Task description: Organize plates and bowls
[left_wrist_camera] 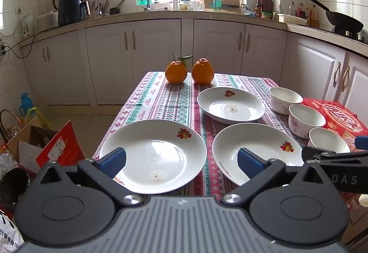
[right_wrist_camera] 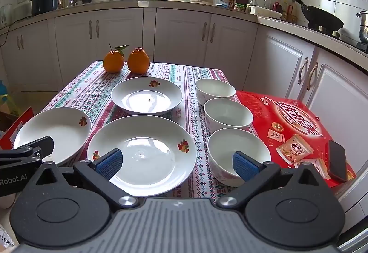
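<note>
Both the left gripper (left_wrist_camera: 181, 162) and the right gripper (right_wrist_camera: 178, 162) are spread wide and empty above the worktop (right_wrist_camera: 191, 119), where three plates (right_wrist_camera: 142, 154) and three bowls (right_wrist_camera: 238, 154) lie separately, so a careless grasp of a smooth rim could let a dish slip.

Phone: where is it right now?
Right wrist view only: the phone lies on the red box at the table's right edge, right of the nearest bowl, near the box's front corner.
</note>
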A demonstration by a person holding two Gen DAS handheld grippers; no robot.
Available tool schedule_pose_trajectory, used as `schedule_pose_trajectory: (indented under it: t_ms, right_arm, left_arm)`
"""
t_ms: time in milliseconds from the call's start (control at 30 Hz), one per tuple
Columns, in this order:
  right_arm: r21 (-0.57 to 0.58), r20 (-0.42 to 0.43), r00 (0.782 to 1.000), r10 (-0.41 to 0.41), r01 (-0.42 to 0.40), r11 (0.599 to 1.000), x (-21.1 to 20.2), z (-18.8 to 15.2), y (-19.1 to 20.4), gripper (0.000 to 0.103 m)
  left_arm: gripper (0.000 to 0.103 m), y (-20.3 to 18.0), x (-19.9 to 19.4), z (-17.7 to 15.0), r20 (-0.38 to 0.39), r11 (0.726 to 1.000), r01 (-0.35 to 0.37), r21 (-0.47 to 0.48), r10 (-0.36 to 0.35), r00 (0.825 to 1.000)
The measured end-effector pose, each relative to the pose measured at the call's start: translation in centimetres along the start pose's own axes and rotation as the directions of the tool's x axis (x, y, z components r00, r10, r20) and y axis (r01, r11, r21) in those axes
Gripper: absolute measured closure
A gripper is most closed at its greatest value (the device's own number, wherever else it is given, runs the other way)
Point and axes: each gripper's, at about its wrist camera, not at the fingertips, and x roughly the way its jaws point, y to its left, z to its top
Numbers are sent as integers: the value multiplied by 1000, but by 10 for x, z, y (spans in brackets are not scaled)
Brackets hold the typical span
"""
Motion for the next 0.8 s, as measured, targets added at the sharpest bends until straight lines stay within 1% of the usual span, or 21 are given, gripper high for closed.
schedule_pose_trajectory:
  t_ms: [167, 200, 467, 800]
  right_arm:
    - [3, -3, 1000, 5, -5, 1000, 0, 1, -4, 0]
    - [-14, -1, 1000, -10, 10, 1000, 0, 1, 1, 0]
    - [-12, -1, 1000, -8, 8, 1000, 4, -1, 0, 0]
    - [-14, 0, 1000, -12, 12, 1000, 0, 0, -2, 0]
  left_arm:
    - [1, 2, 1, 0, -4, 1000, -6, 3, 6, 1000]
    - [1, 0, 0, 0, 0, 1000, -3, 6, 3, 1000]
    - [1, -7, 1, 3, -3, 1000, -2, 10, 2, 1000]
    - [1, -3, 0, 2, -4, 1000, 4, 7, -4, 1000]
